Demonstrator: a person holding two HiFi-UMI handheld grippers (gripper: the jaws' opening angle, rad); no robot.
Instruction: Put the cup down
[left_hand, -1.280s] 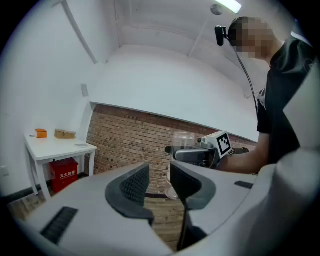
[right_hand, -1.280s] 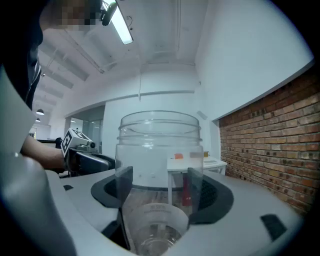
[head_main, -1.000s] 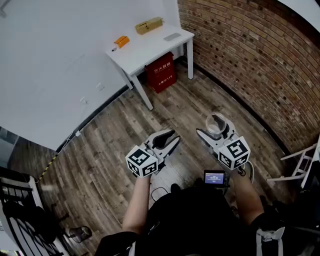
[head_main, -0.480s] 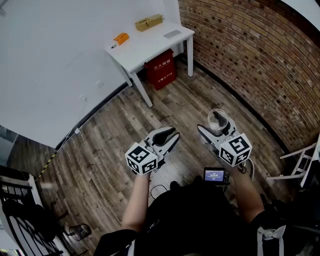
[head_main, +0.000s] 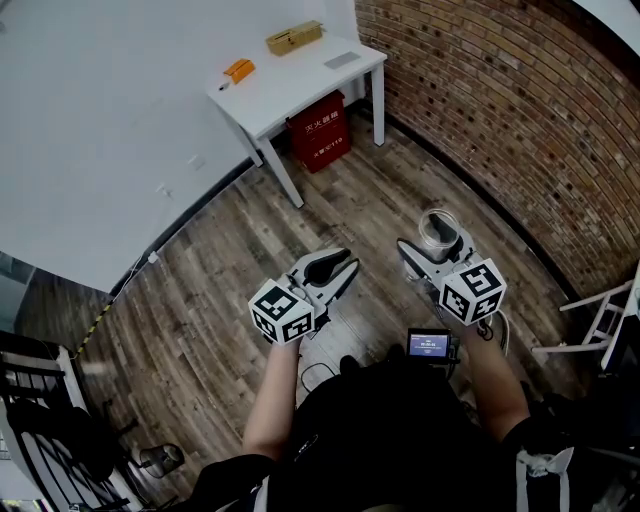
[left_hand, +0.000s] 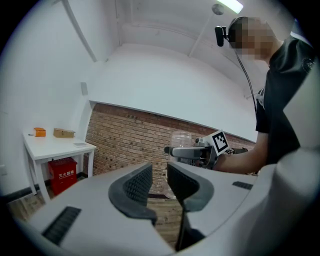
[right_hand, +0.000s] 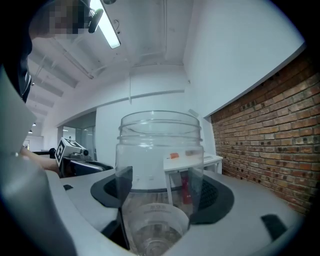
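I am gripping the clear cup (right_hand: 160, 150) in my right claw (head_main: 432, 243) at 1 o'clock, above the wooden floor (head_main: 300, 215), the tabletop (head_main: 300, 85) well away at 11 o'clock, my left claw (head_main: 343, 266) idling narrow and empty, so loosening early is risking a drop.

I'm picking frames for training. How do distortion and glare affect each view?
Head view: strong fisheye bows the brick wall; light is even. Right gripper view: the ceiling light glares, and the clear cup warps the white table seen through it. Left gripper view: dark rounded corners.
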